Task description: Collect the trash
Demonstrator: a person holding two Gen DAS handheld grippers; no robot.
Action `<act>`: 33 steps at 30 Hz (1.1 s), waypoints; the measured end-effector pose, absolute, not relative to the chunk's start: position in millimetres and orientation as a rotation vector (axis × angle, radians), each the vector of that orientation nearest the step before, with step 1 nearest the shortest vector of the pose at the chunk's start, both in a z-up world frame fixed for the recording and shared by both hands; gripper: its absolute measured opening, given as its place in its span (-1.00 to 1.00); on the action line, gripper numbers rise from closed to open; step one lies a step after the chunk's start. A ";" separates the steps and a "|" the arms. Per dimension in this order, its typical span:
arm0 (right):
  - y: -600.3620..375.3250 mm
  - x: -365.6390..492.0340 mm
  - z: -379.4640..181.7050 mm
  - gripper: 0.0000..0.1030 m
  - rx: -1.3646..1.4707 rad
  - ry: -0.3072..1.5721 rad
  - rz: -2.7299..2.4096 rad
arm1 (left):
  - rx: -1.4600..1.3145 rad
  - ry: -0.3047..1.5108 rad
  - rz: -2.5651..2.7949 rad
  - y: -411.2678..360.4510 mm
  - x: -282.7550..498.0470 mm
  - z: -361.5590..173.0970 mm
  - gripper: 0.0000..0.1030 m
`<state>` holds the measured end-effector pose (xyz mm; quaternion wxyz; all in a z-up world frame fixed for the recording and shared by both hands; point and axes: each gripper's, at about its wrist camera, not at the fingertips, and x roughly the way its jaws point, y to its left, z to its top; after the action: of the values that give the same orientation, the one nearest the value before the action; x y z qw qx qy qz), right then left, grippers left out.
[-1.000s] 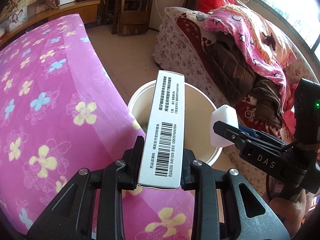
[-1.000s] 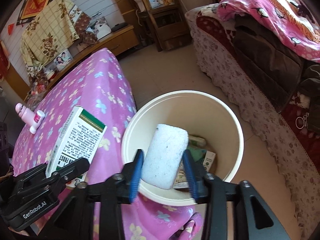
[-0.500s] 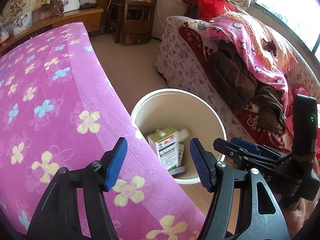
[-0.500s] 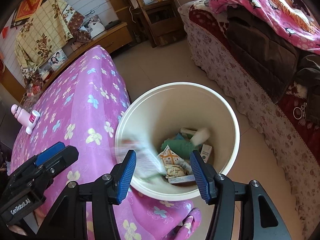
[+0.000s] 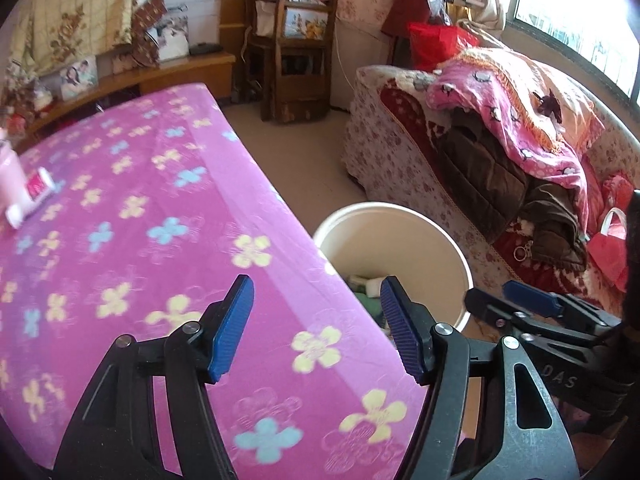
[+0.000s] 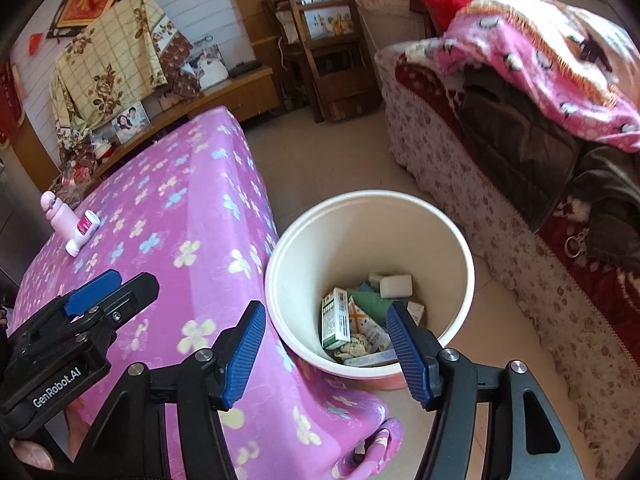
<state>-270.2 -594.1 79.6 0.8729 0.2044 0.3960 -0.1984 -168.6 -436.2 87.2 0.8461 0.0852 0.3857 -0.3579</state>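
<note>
A cream bin [image 6: 360,202] stands on the floor against the table's corner. Inside it lie a green-and-white box [image 6: 336,320], a white block [image 6: 396,286] and several other scraps. My right gripper [image 6: 326,314] hangs above the bin's near rim. Its jaws are opening and nothing is between them. My left gripper [image 5: 316,292] is open and holds nothing, over the table's edge beside the bin [image 5: 400,216]. In the left wrist view the right gripper [image 5: 496,300] shows at the right. In the right wrist view the left gripper [image 6: 128,284] shows at the left.
The table wears a pink flowered cloth [image 5: 160,220]. A pink bottle [image 6: 56,212] and a small white tube [image 6: 82,232] lie at its far left. A sofa [image 6: 460,184] piled with blankets runs along the right. A wooden chair [image 5: 296,60] stands behind, with bare floor between.
The left gripper let go of the long box and the right one let go of the white block. Both now lie in the bin. Both grippers opened and drew back and up.
</note>
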 end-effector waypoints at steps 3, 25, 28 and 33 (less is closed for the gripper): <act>-579.9 -279.9 94.3 0.30 0.389 0.784 -0.437 | 0.176 0.789 -0.752 -422.4 -174.7 97.1 0.26; -518.3 -320.6 151.7 0.53 0.285 0.597 -0.556 | 0.112 0.578 -0.725 -347.0 -215.2 143.4 0.26; -514.6 -324.6 154.8 0.53 0.284 0.582 -0.564 | 0.110 0.570 -0.722 -343.9 -217.5 144.1 0.26; -509.8 -327.2 159.5 0.55 0.270 0.565 -0.580 | 0.098 0.557 -0.719 -340.0 -221.0 146.3 0.26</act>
<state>-327.2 -509.8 159.5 0.9103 0.1310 0.2741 -0.2812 -221.0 -340.0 146.3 0.8971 0.0472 0.2690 -0.3472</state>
